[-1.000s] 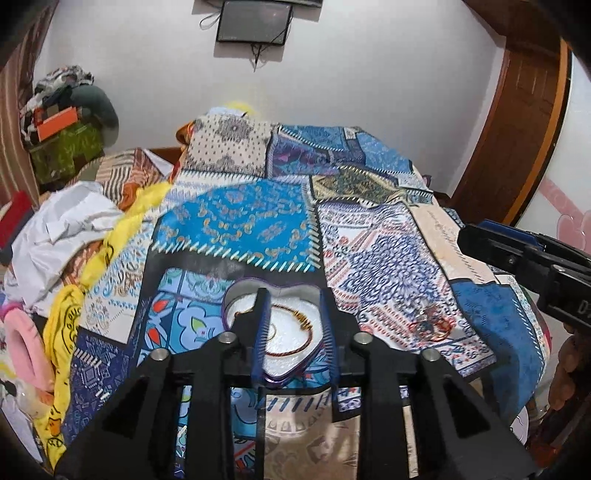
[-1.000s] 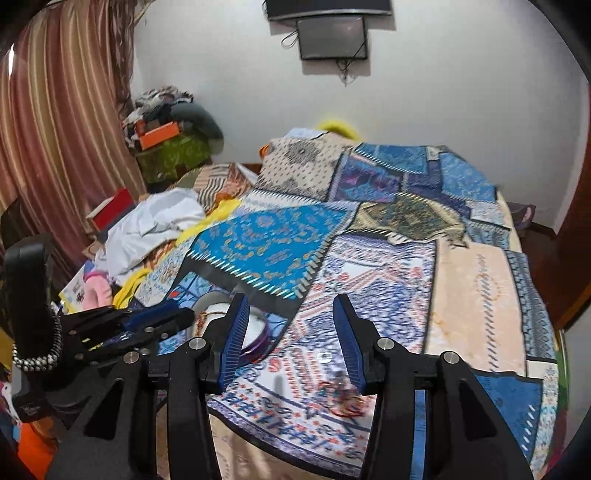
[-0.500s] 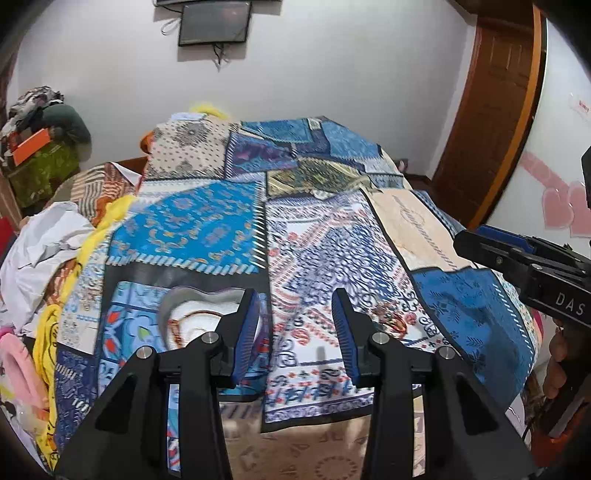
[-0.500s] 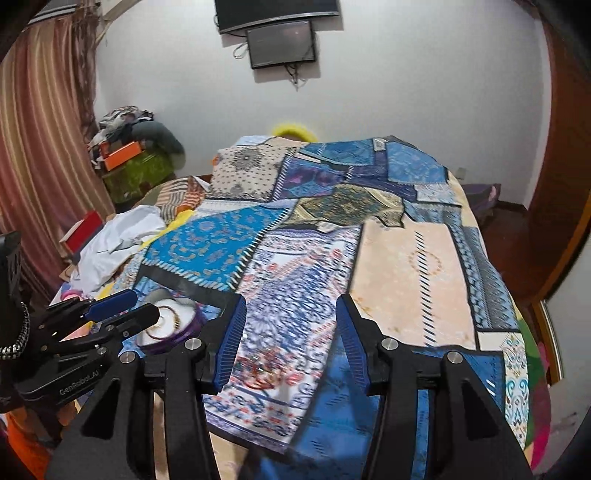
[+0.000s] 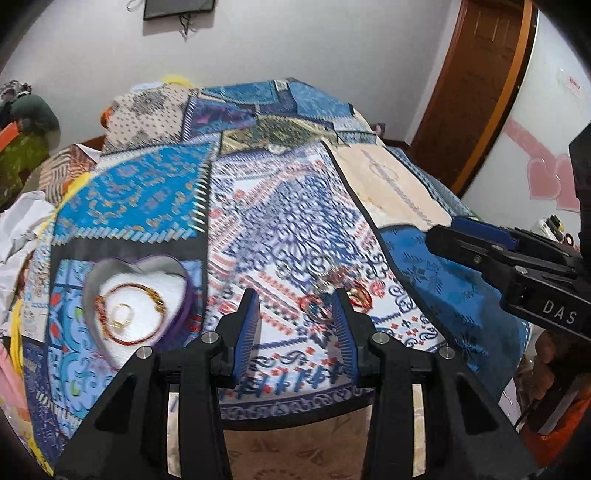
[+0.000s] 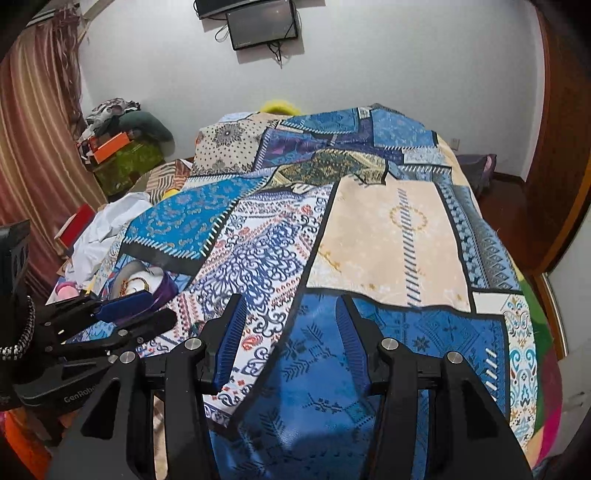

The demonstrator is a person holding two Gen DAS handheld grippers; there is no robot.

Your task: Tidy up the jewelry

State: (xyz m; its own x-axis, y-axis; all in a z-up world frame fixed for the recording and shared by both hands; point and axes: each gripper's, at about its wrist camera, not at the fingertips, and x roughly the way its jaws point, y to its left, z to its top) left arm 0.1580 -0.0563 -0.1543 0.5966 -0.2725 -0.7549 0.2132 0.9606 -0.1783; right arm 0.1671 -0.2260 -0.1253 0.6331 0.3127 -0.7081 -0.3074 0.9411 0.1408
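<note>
Patchwork cotton in blues, creams and reds covers the bed (image 5: 295, 221), which fills most of both views under a pale wall and a wall-mounted screen (image 6: 262, 24). A striped curtain (image 6: 33, 147) hangs at the left in the right wrist view, with a heap of clothes and boxes (image 6: 118, 147) by it, and a brown wooden door (image 5: 476, 85) stands at the right in the left wrist view.

The left gripper (image 5: 295, 325) points down at the near part of the bedspread; its blue-padded fingers (image 5: 247, 328) stand moderately apart with nothing between them. The right gripper (image 6: 290, 339) hangs over the blue patch at the bed's near edge, its fingers likewise parted and gripping nothing. Each gripper shows at the side of the other's view.

A heart-shaped tin (image 5: 136, 295) with a purple outer wall lies on the bedspread just left of the left gripper's fingers. Inside it, on a white lining, rest a red-and-gold bangle (image 5: 129, 314) and a small gold ring (image 5: 120, 317).

A small cluster of loose jewelry (image 5: 332, 299), red and gold and somewhat blurred, lies on the white-and-blue patch just beyond the left gripper's right finger, apart from the tin.
</note>
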